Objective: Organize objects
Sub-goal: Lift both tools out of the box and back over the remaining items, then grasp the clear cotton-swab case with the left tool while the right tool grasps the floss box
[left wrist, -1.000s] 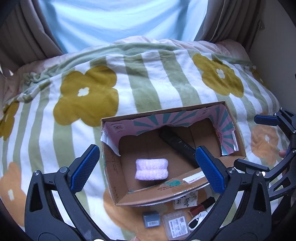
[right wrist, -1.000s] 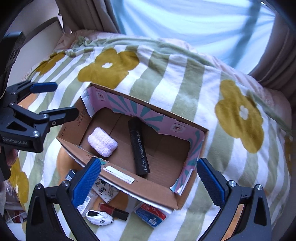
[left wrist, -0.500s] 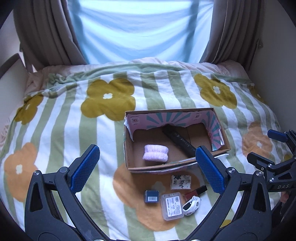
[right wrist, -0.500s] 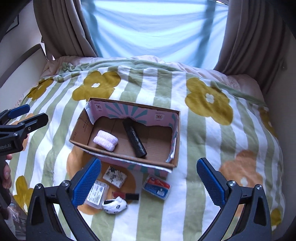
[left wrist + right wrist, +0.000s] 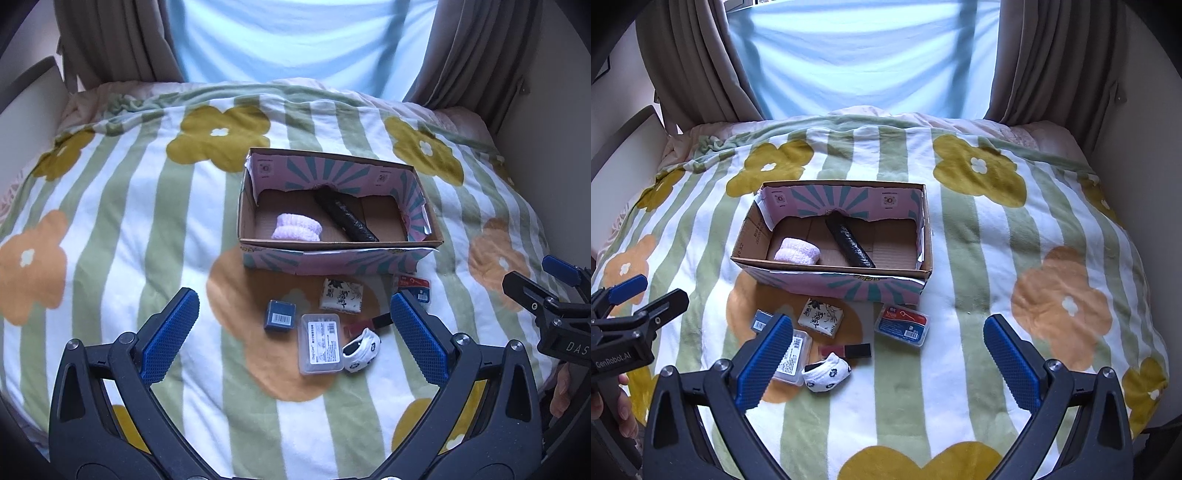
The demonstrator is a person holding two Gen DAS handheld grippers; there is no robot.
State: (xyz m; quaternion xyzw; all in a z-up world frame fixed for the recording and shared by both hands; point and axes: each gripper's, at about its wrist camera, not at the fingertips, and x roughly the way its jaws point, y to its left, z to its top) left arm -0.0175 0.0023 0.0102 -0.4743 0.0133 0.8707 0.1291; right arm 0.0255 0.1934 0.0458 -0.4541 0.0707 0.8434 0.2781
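An open cardboard box (image 5: 428,242) (image 5: 750,236) rests on the bed, holding a pink rolled cloth (image 5: 297,227) (image 5: 798,251) and a black cylinder (image 5: 345,216) (image 5: 849,240). In front of it lie a dark blue small box (image 5: 280,316) (image 5: 762,319), a clear plastic case (image 5: 320,342) (image 5: 796,356), a floral packet (image 5: 341,295) (image 5: 822,316), a white rolled sock (image 5: 362,350) (image 5: 827,376), a red-and-black stick (image 5: 846,350) and a red-blue floss pack (image 5: 903,325) (image 5: 415,286). My left gripper (image 5: 293,338) and right gripper (image 5: 886,360) are both open and empty, held back above the near items.
The bed carries a striped flower blanket (image 5: 110,229) (image 5: 1034,240). Curtains (image 5: 110,40) and a bright window (image 5: 864,55) stand behind. A headboard (image 5: 624,144) is at left and a wall (image 5: 1145,110) at right. A hand (image 5: 613,410) grips the left tool.
Both grippers have pulled back and up from the box, so the box looks smaller and the loose items in front are now in full view. Both stayed open.
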